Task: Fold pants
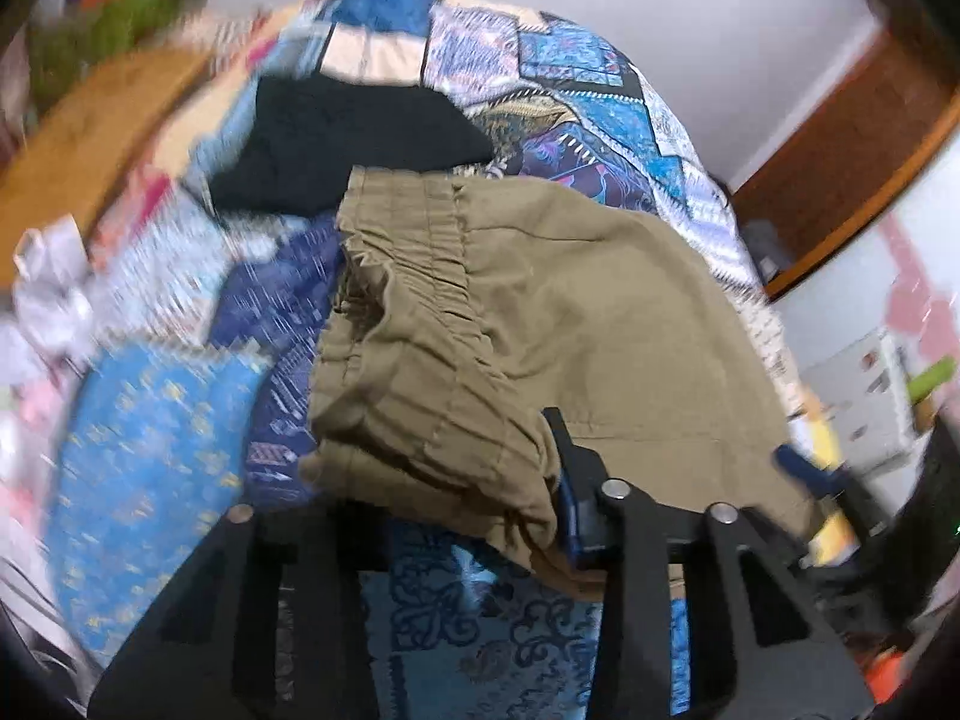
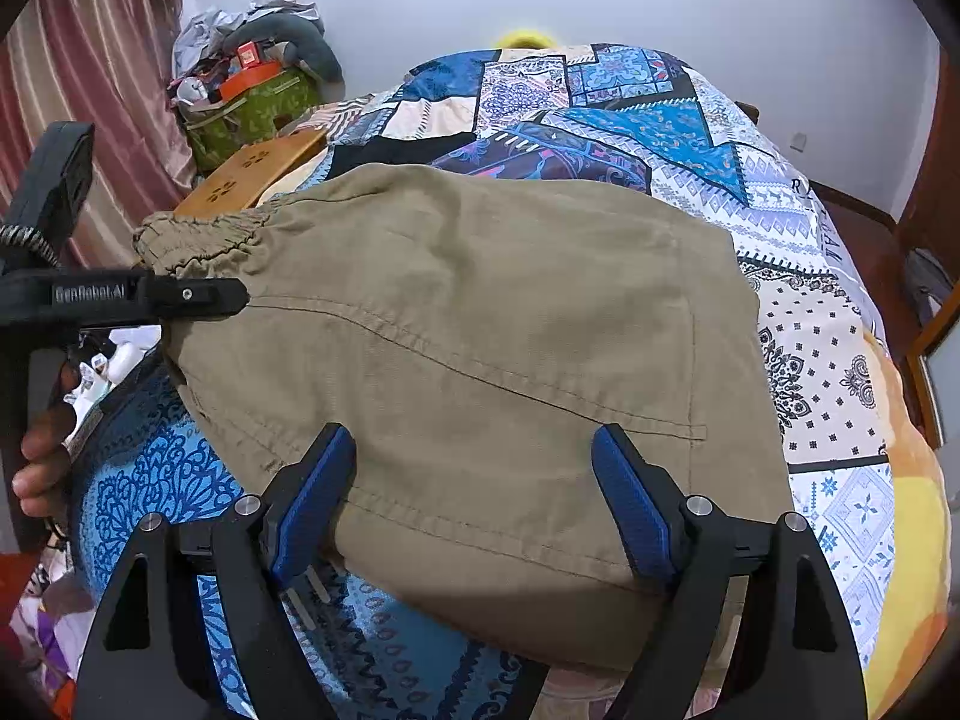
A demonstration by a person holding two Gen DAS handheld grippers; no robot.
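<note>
Left wrist view: motion blur smears the left half of the frame, and the clutter beyond the bed's edge cannot be made out. The khaki pants (image 1: 540, 312) lie on a patchwork bedspread (image 1: 576, 78), their gathered waistband bunched just ahead of the left gripper (image 1: 480, 480). Its left finger is buried under the cloth; only the right finger (image 1: 570, 474) shows, pressed against the fold. The jaws are partly closed with the waistband between them, though the grip itself is hidden. A black garment (image 1: 354, 138) lies beyond the pants.

Right wrist view: sharp. The pants (image 2: 480, 330) run across the frame, waistband to the gripper's far left and the folded body spreading right, the near edge dropping out of sight between the fingers. The right gripper (image 2: 474, 498) stands wide, its blue pads (image 2: 318, 498) flanking the near hem; whether they press the cloth cannot be told. At far left the left gripper (image 2: 234, 297) reaches in level, its tip at the seam just below the waistband; a hand (image 2: 42, 468) on its handle is cut by the frame edge. A wooden board (image 2: 258, 171) peeks out behind the waistband.
</note>
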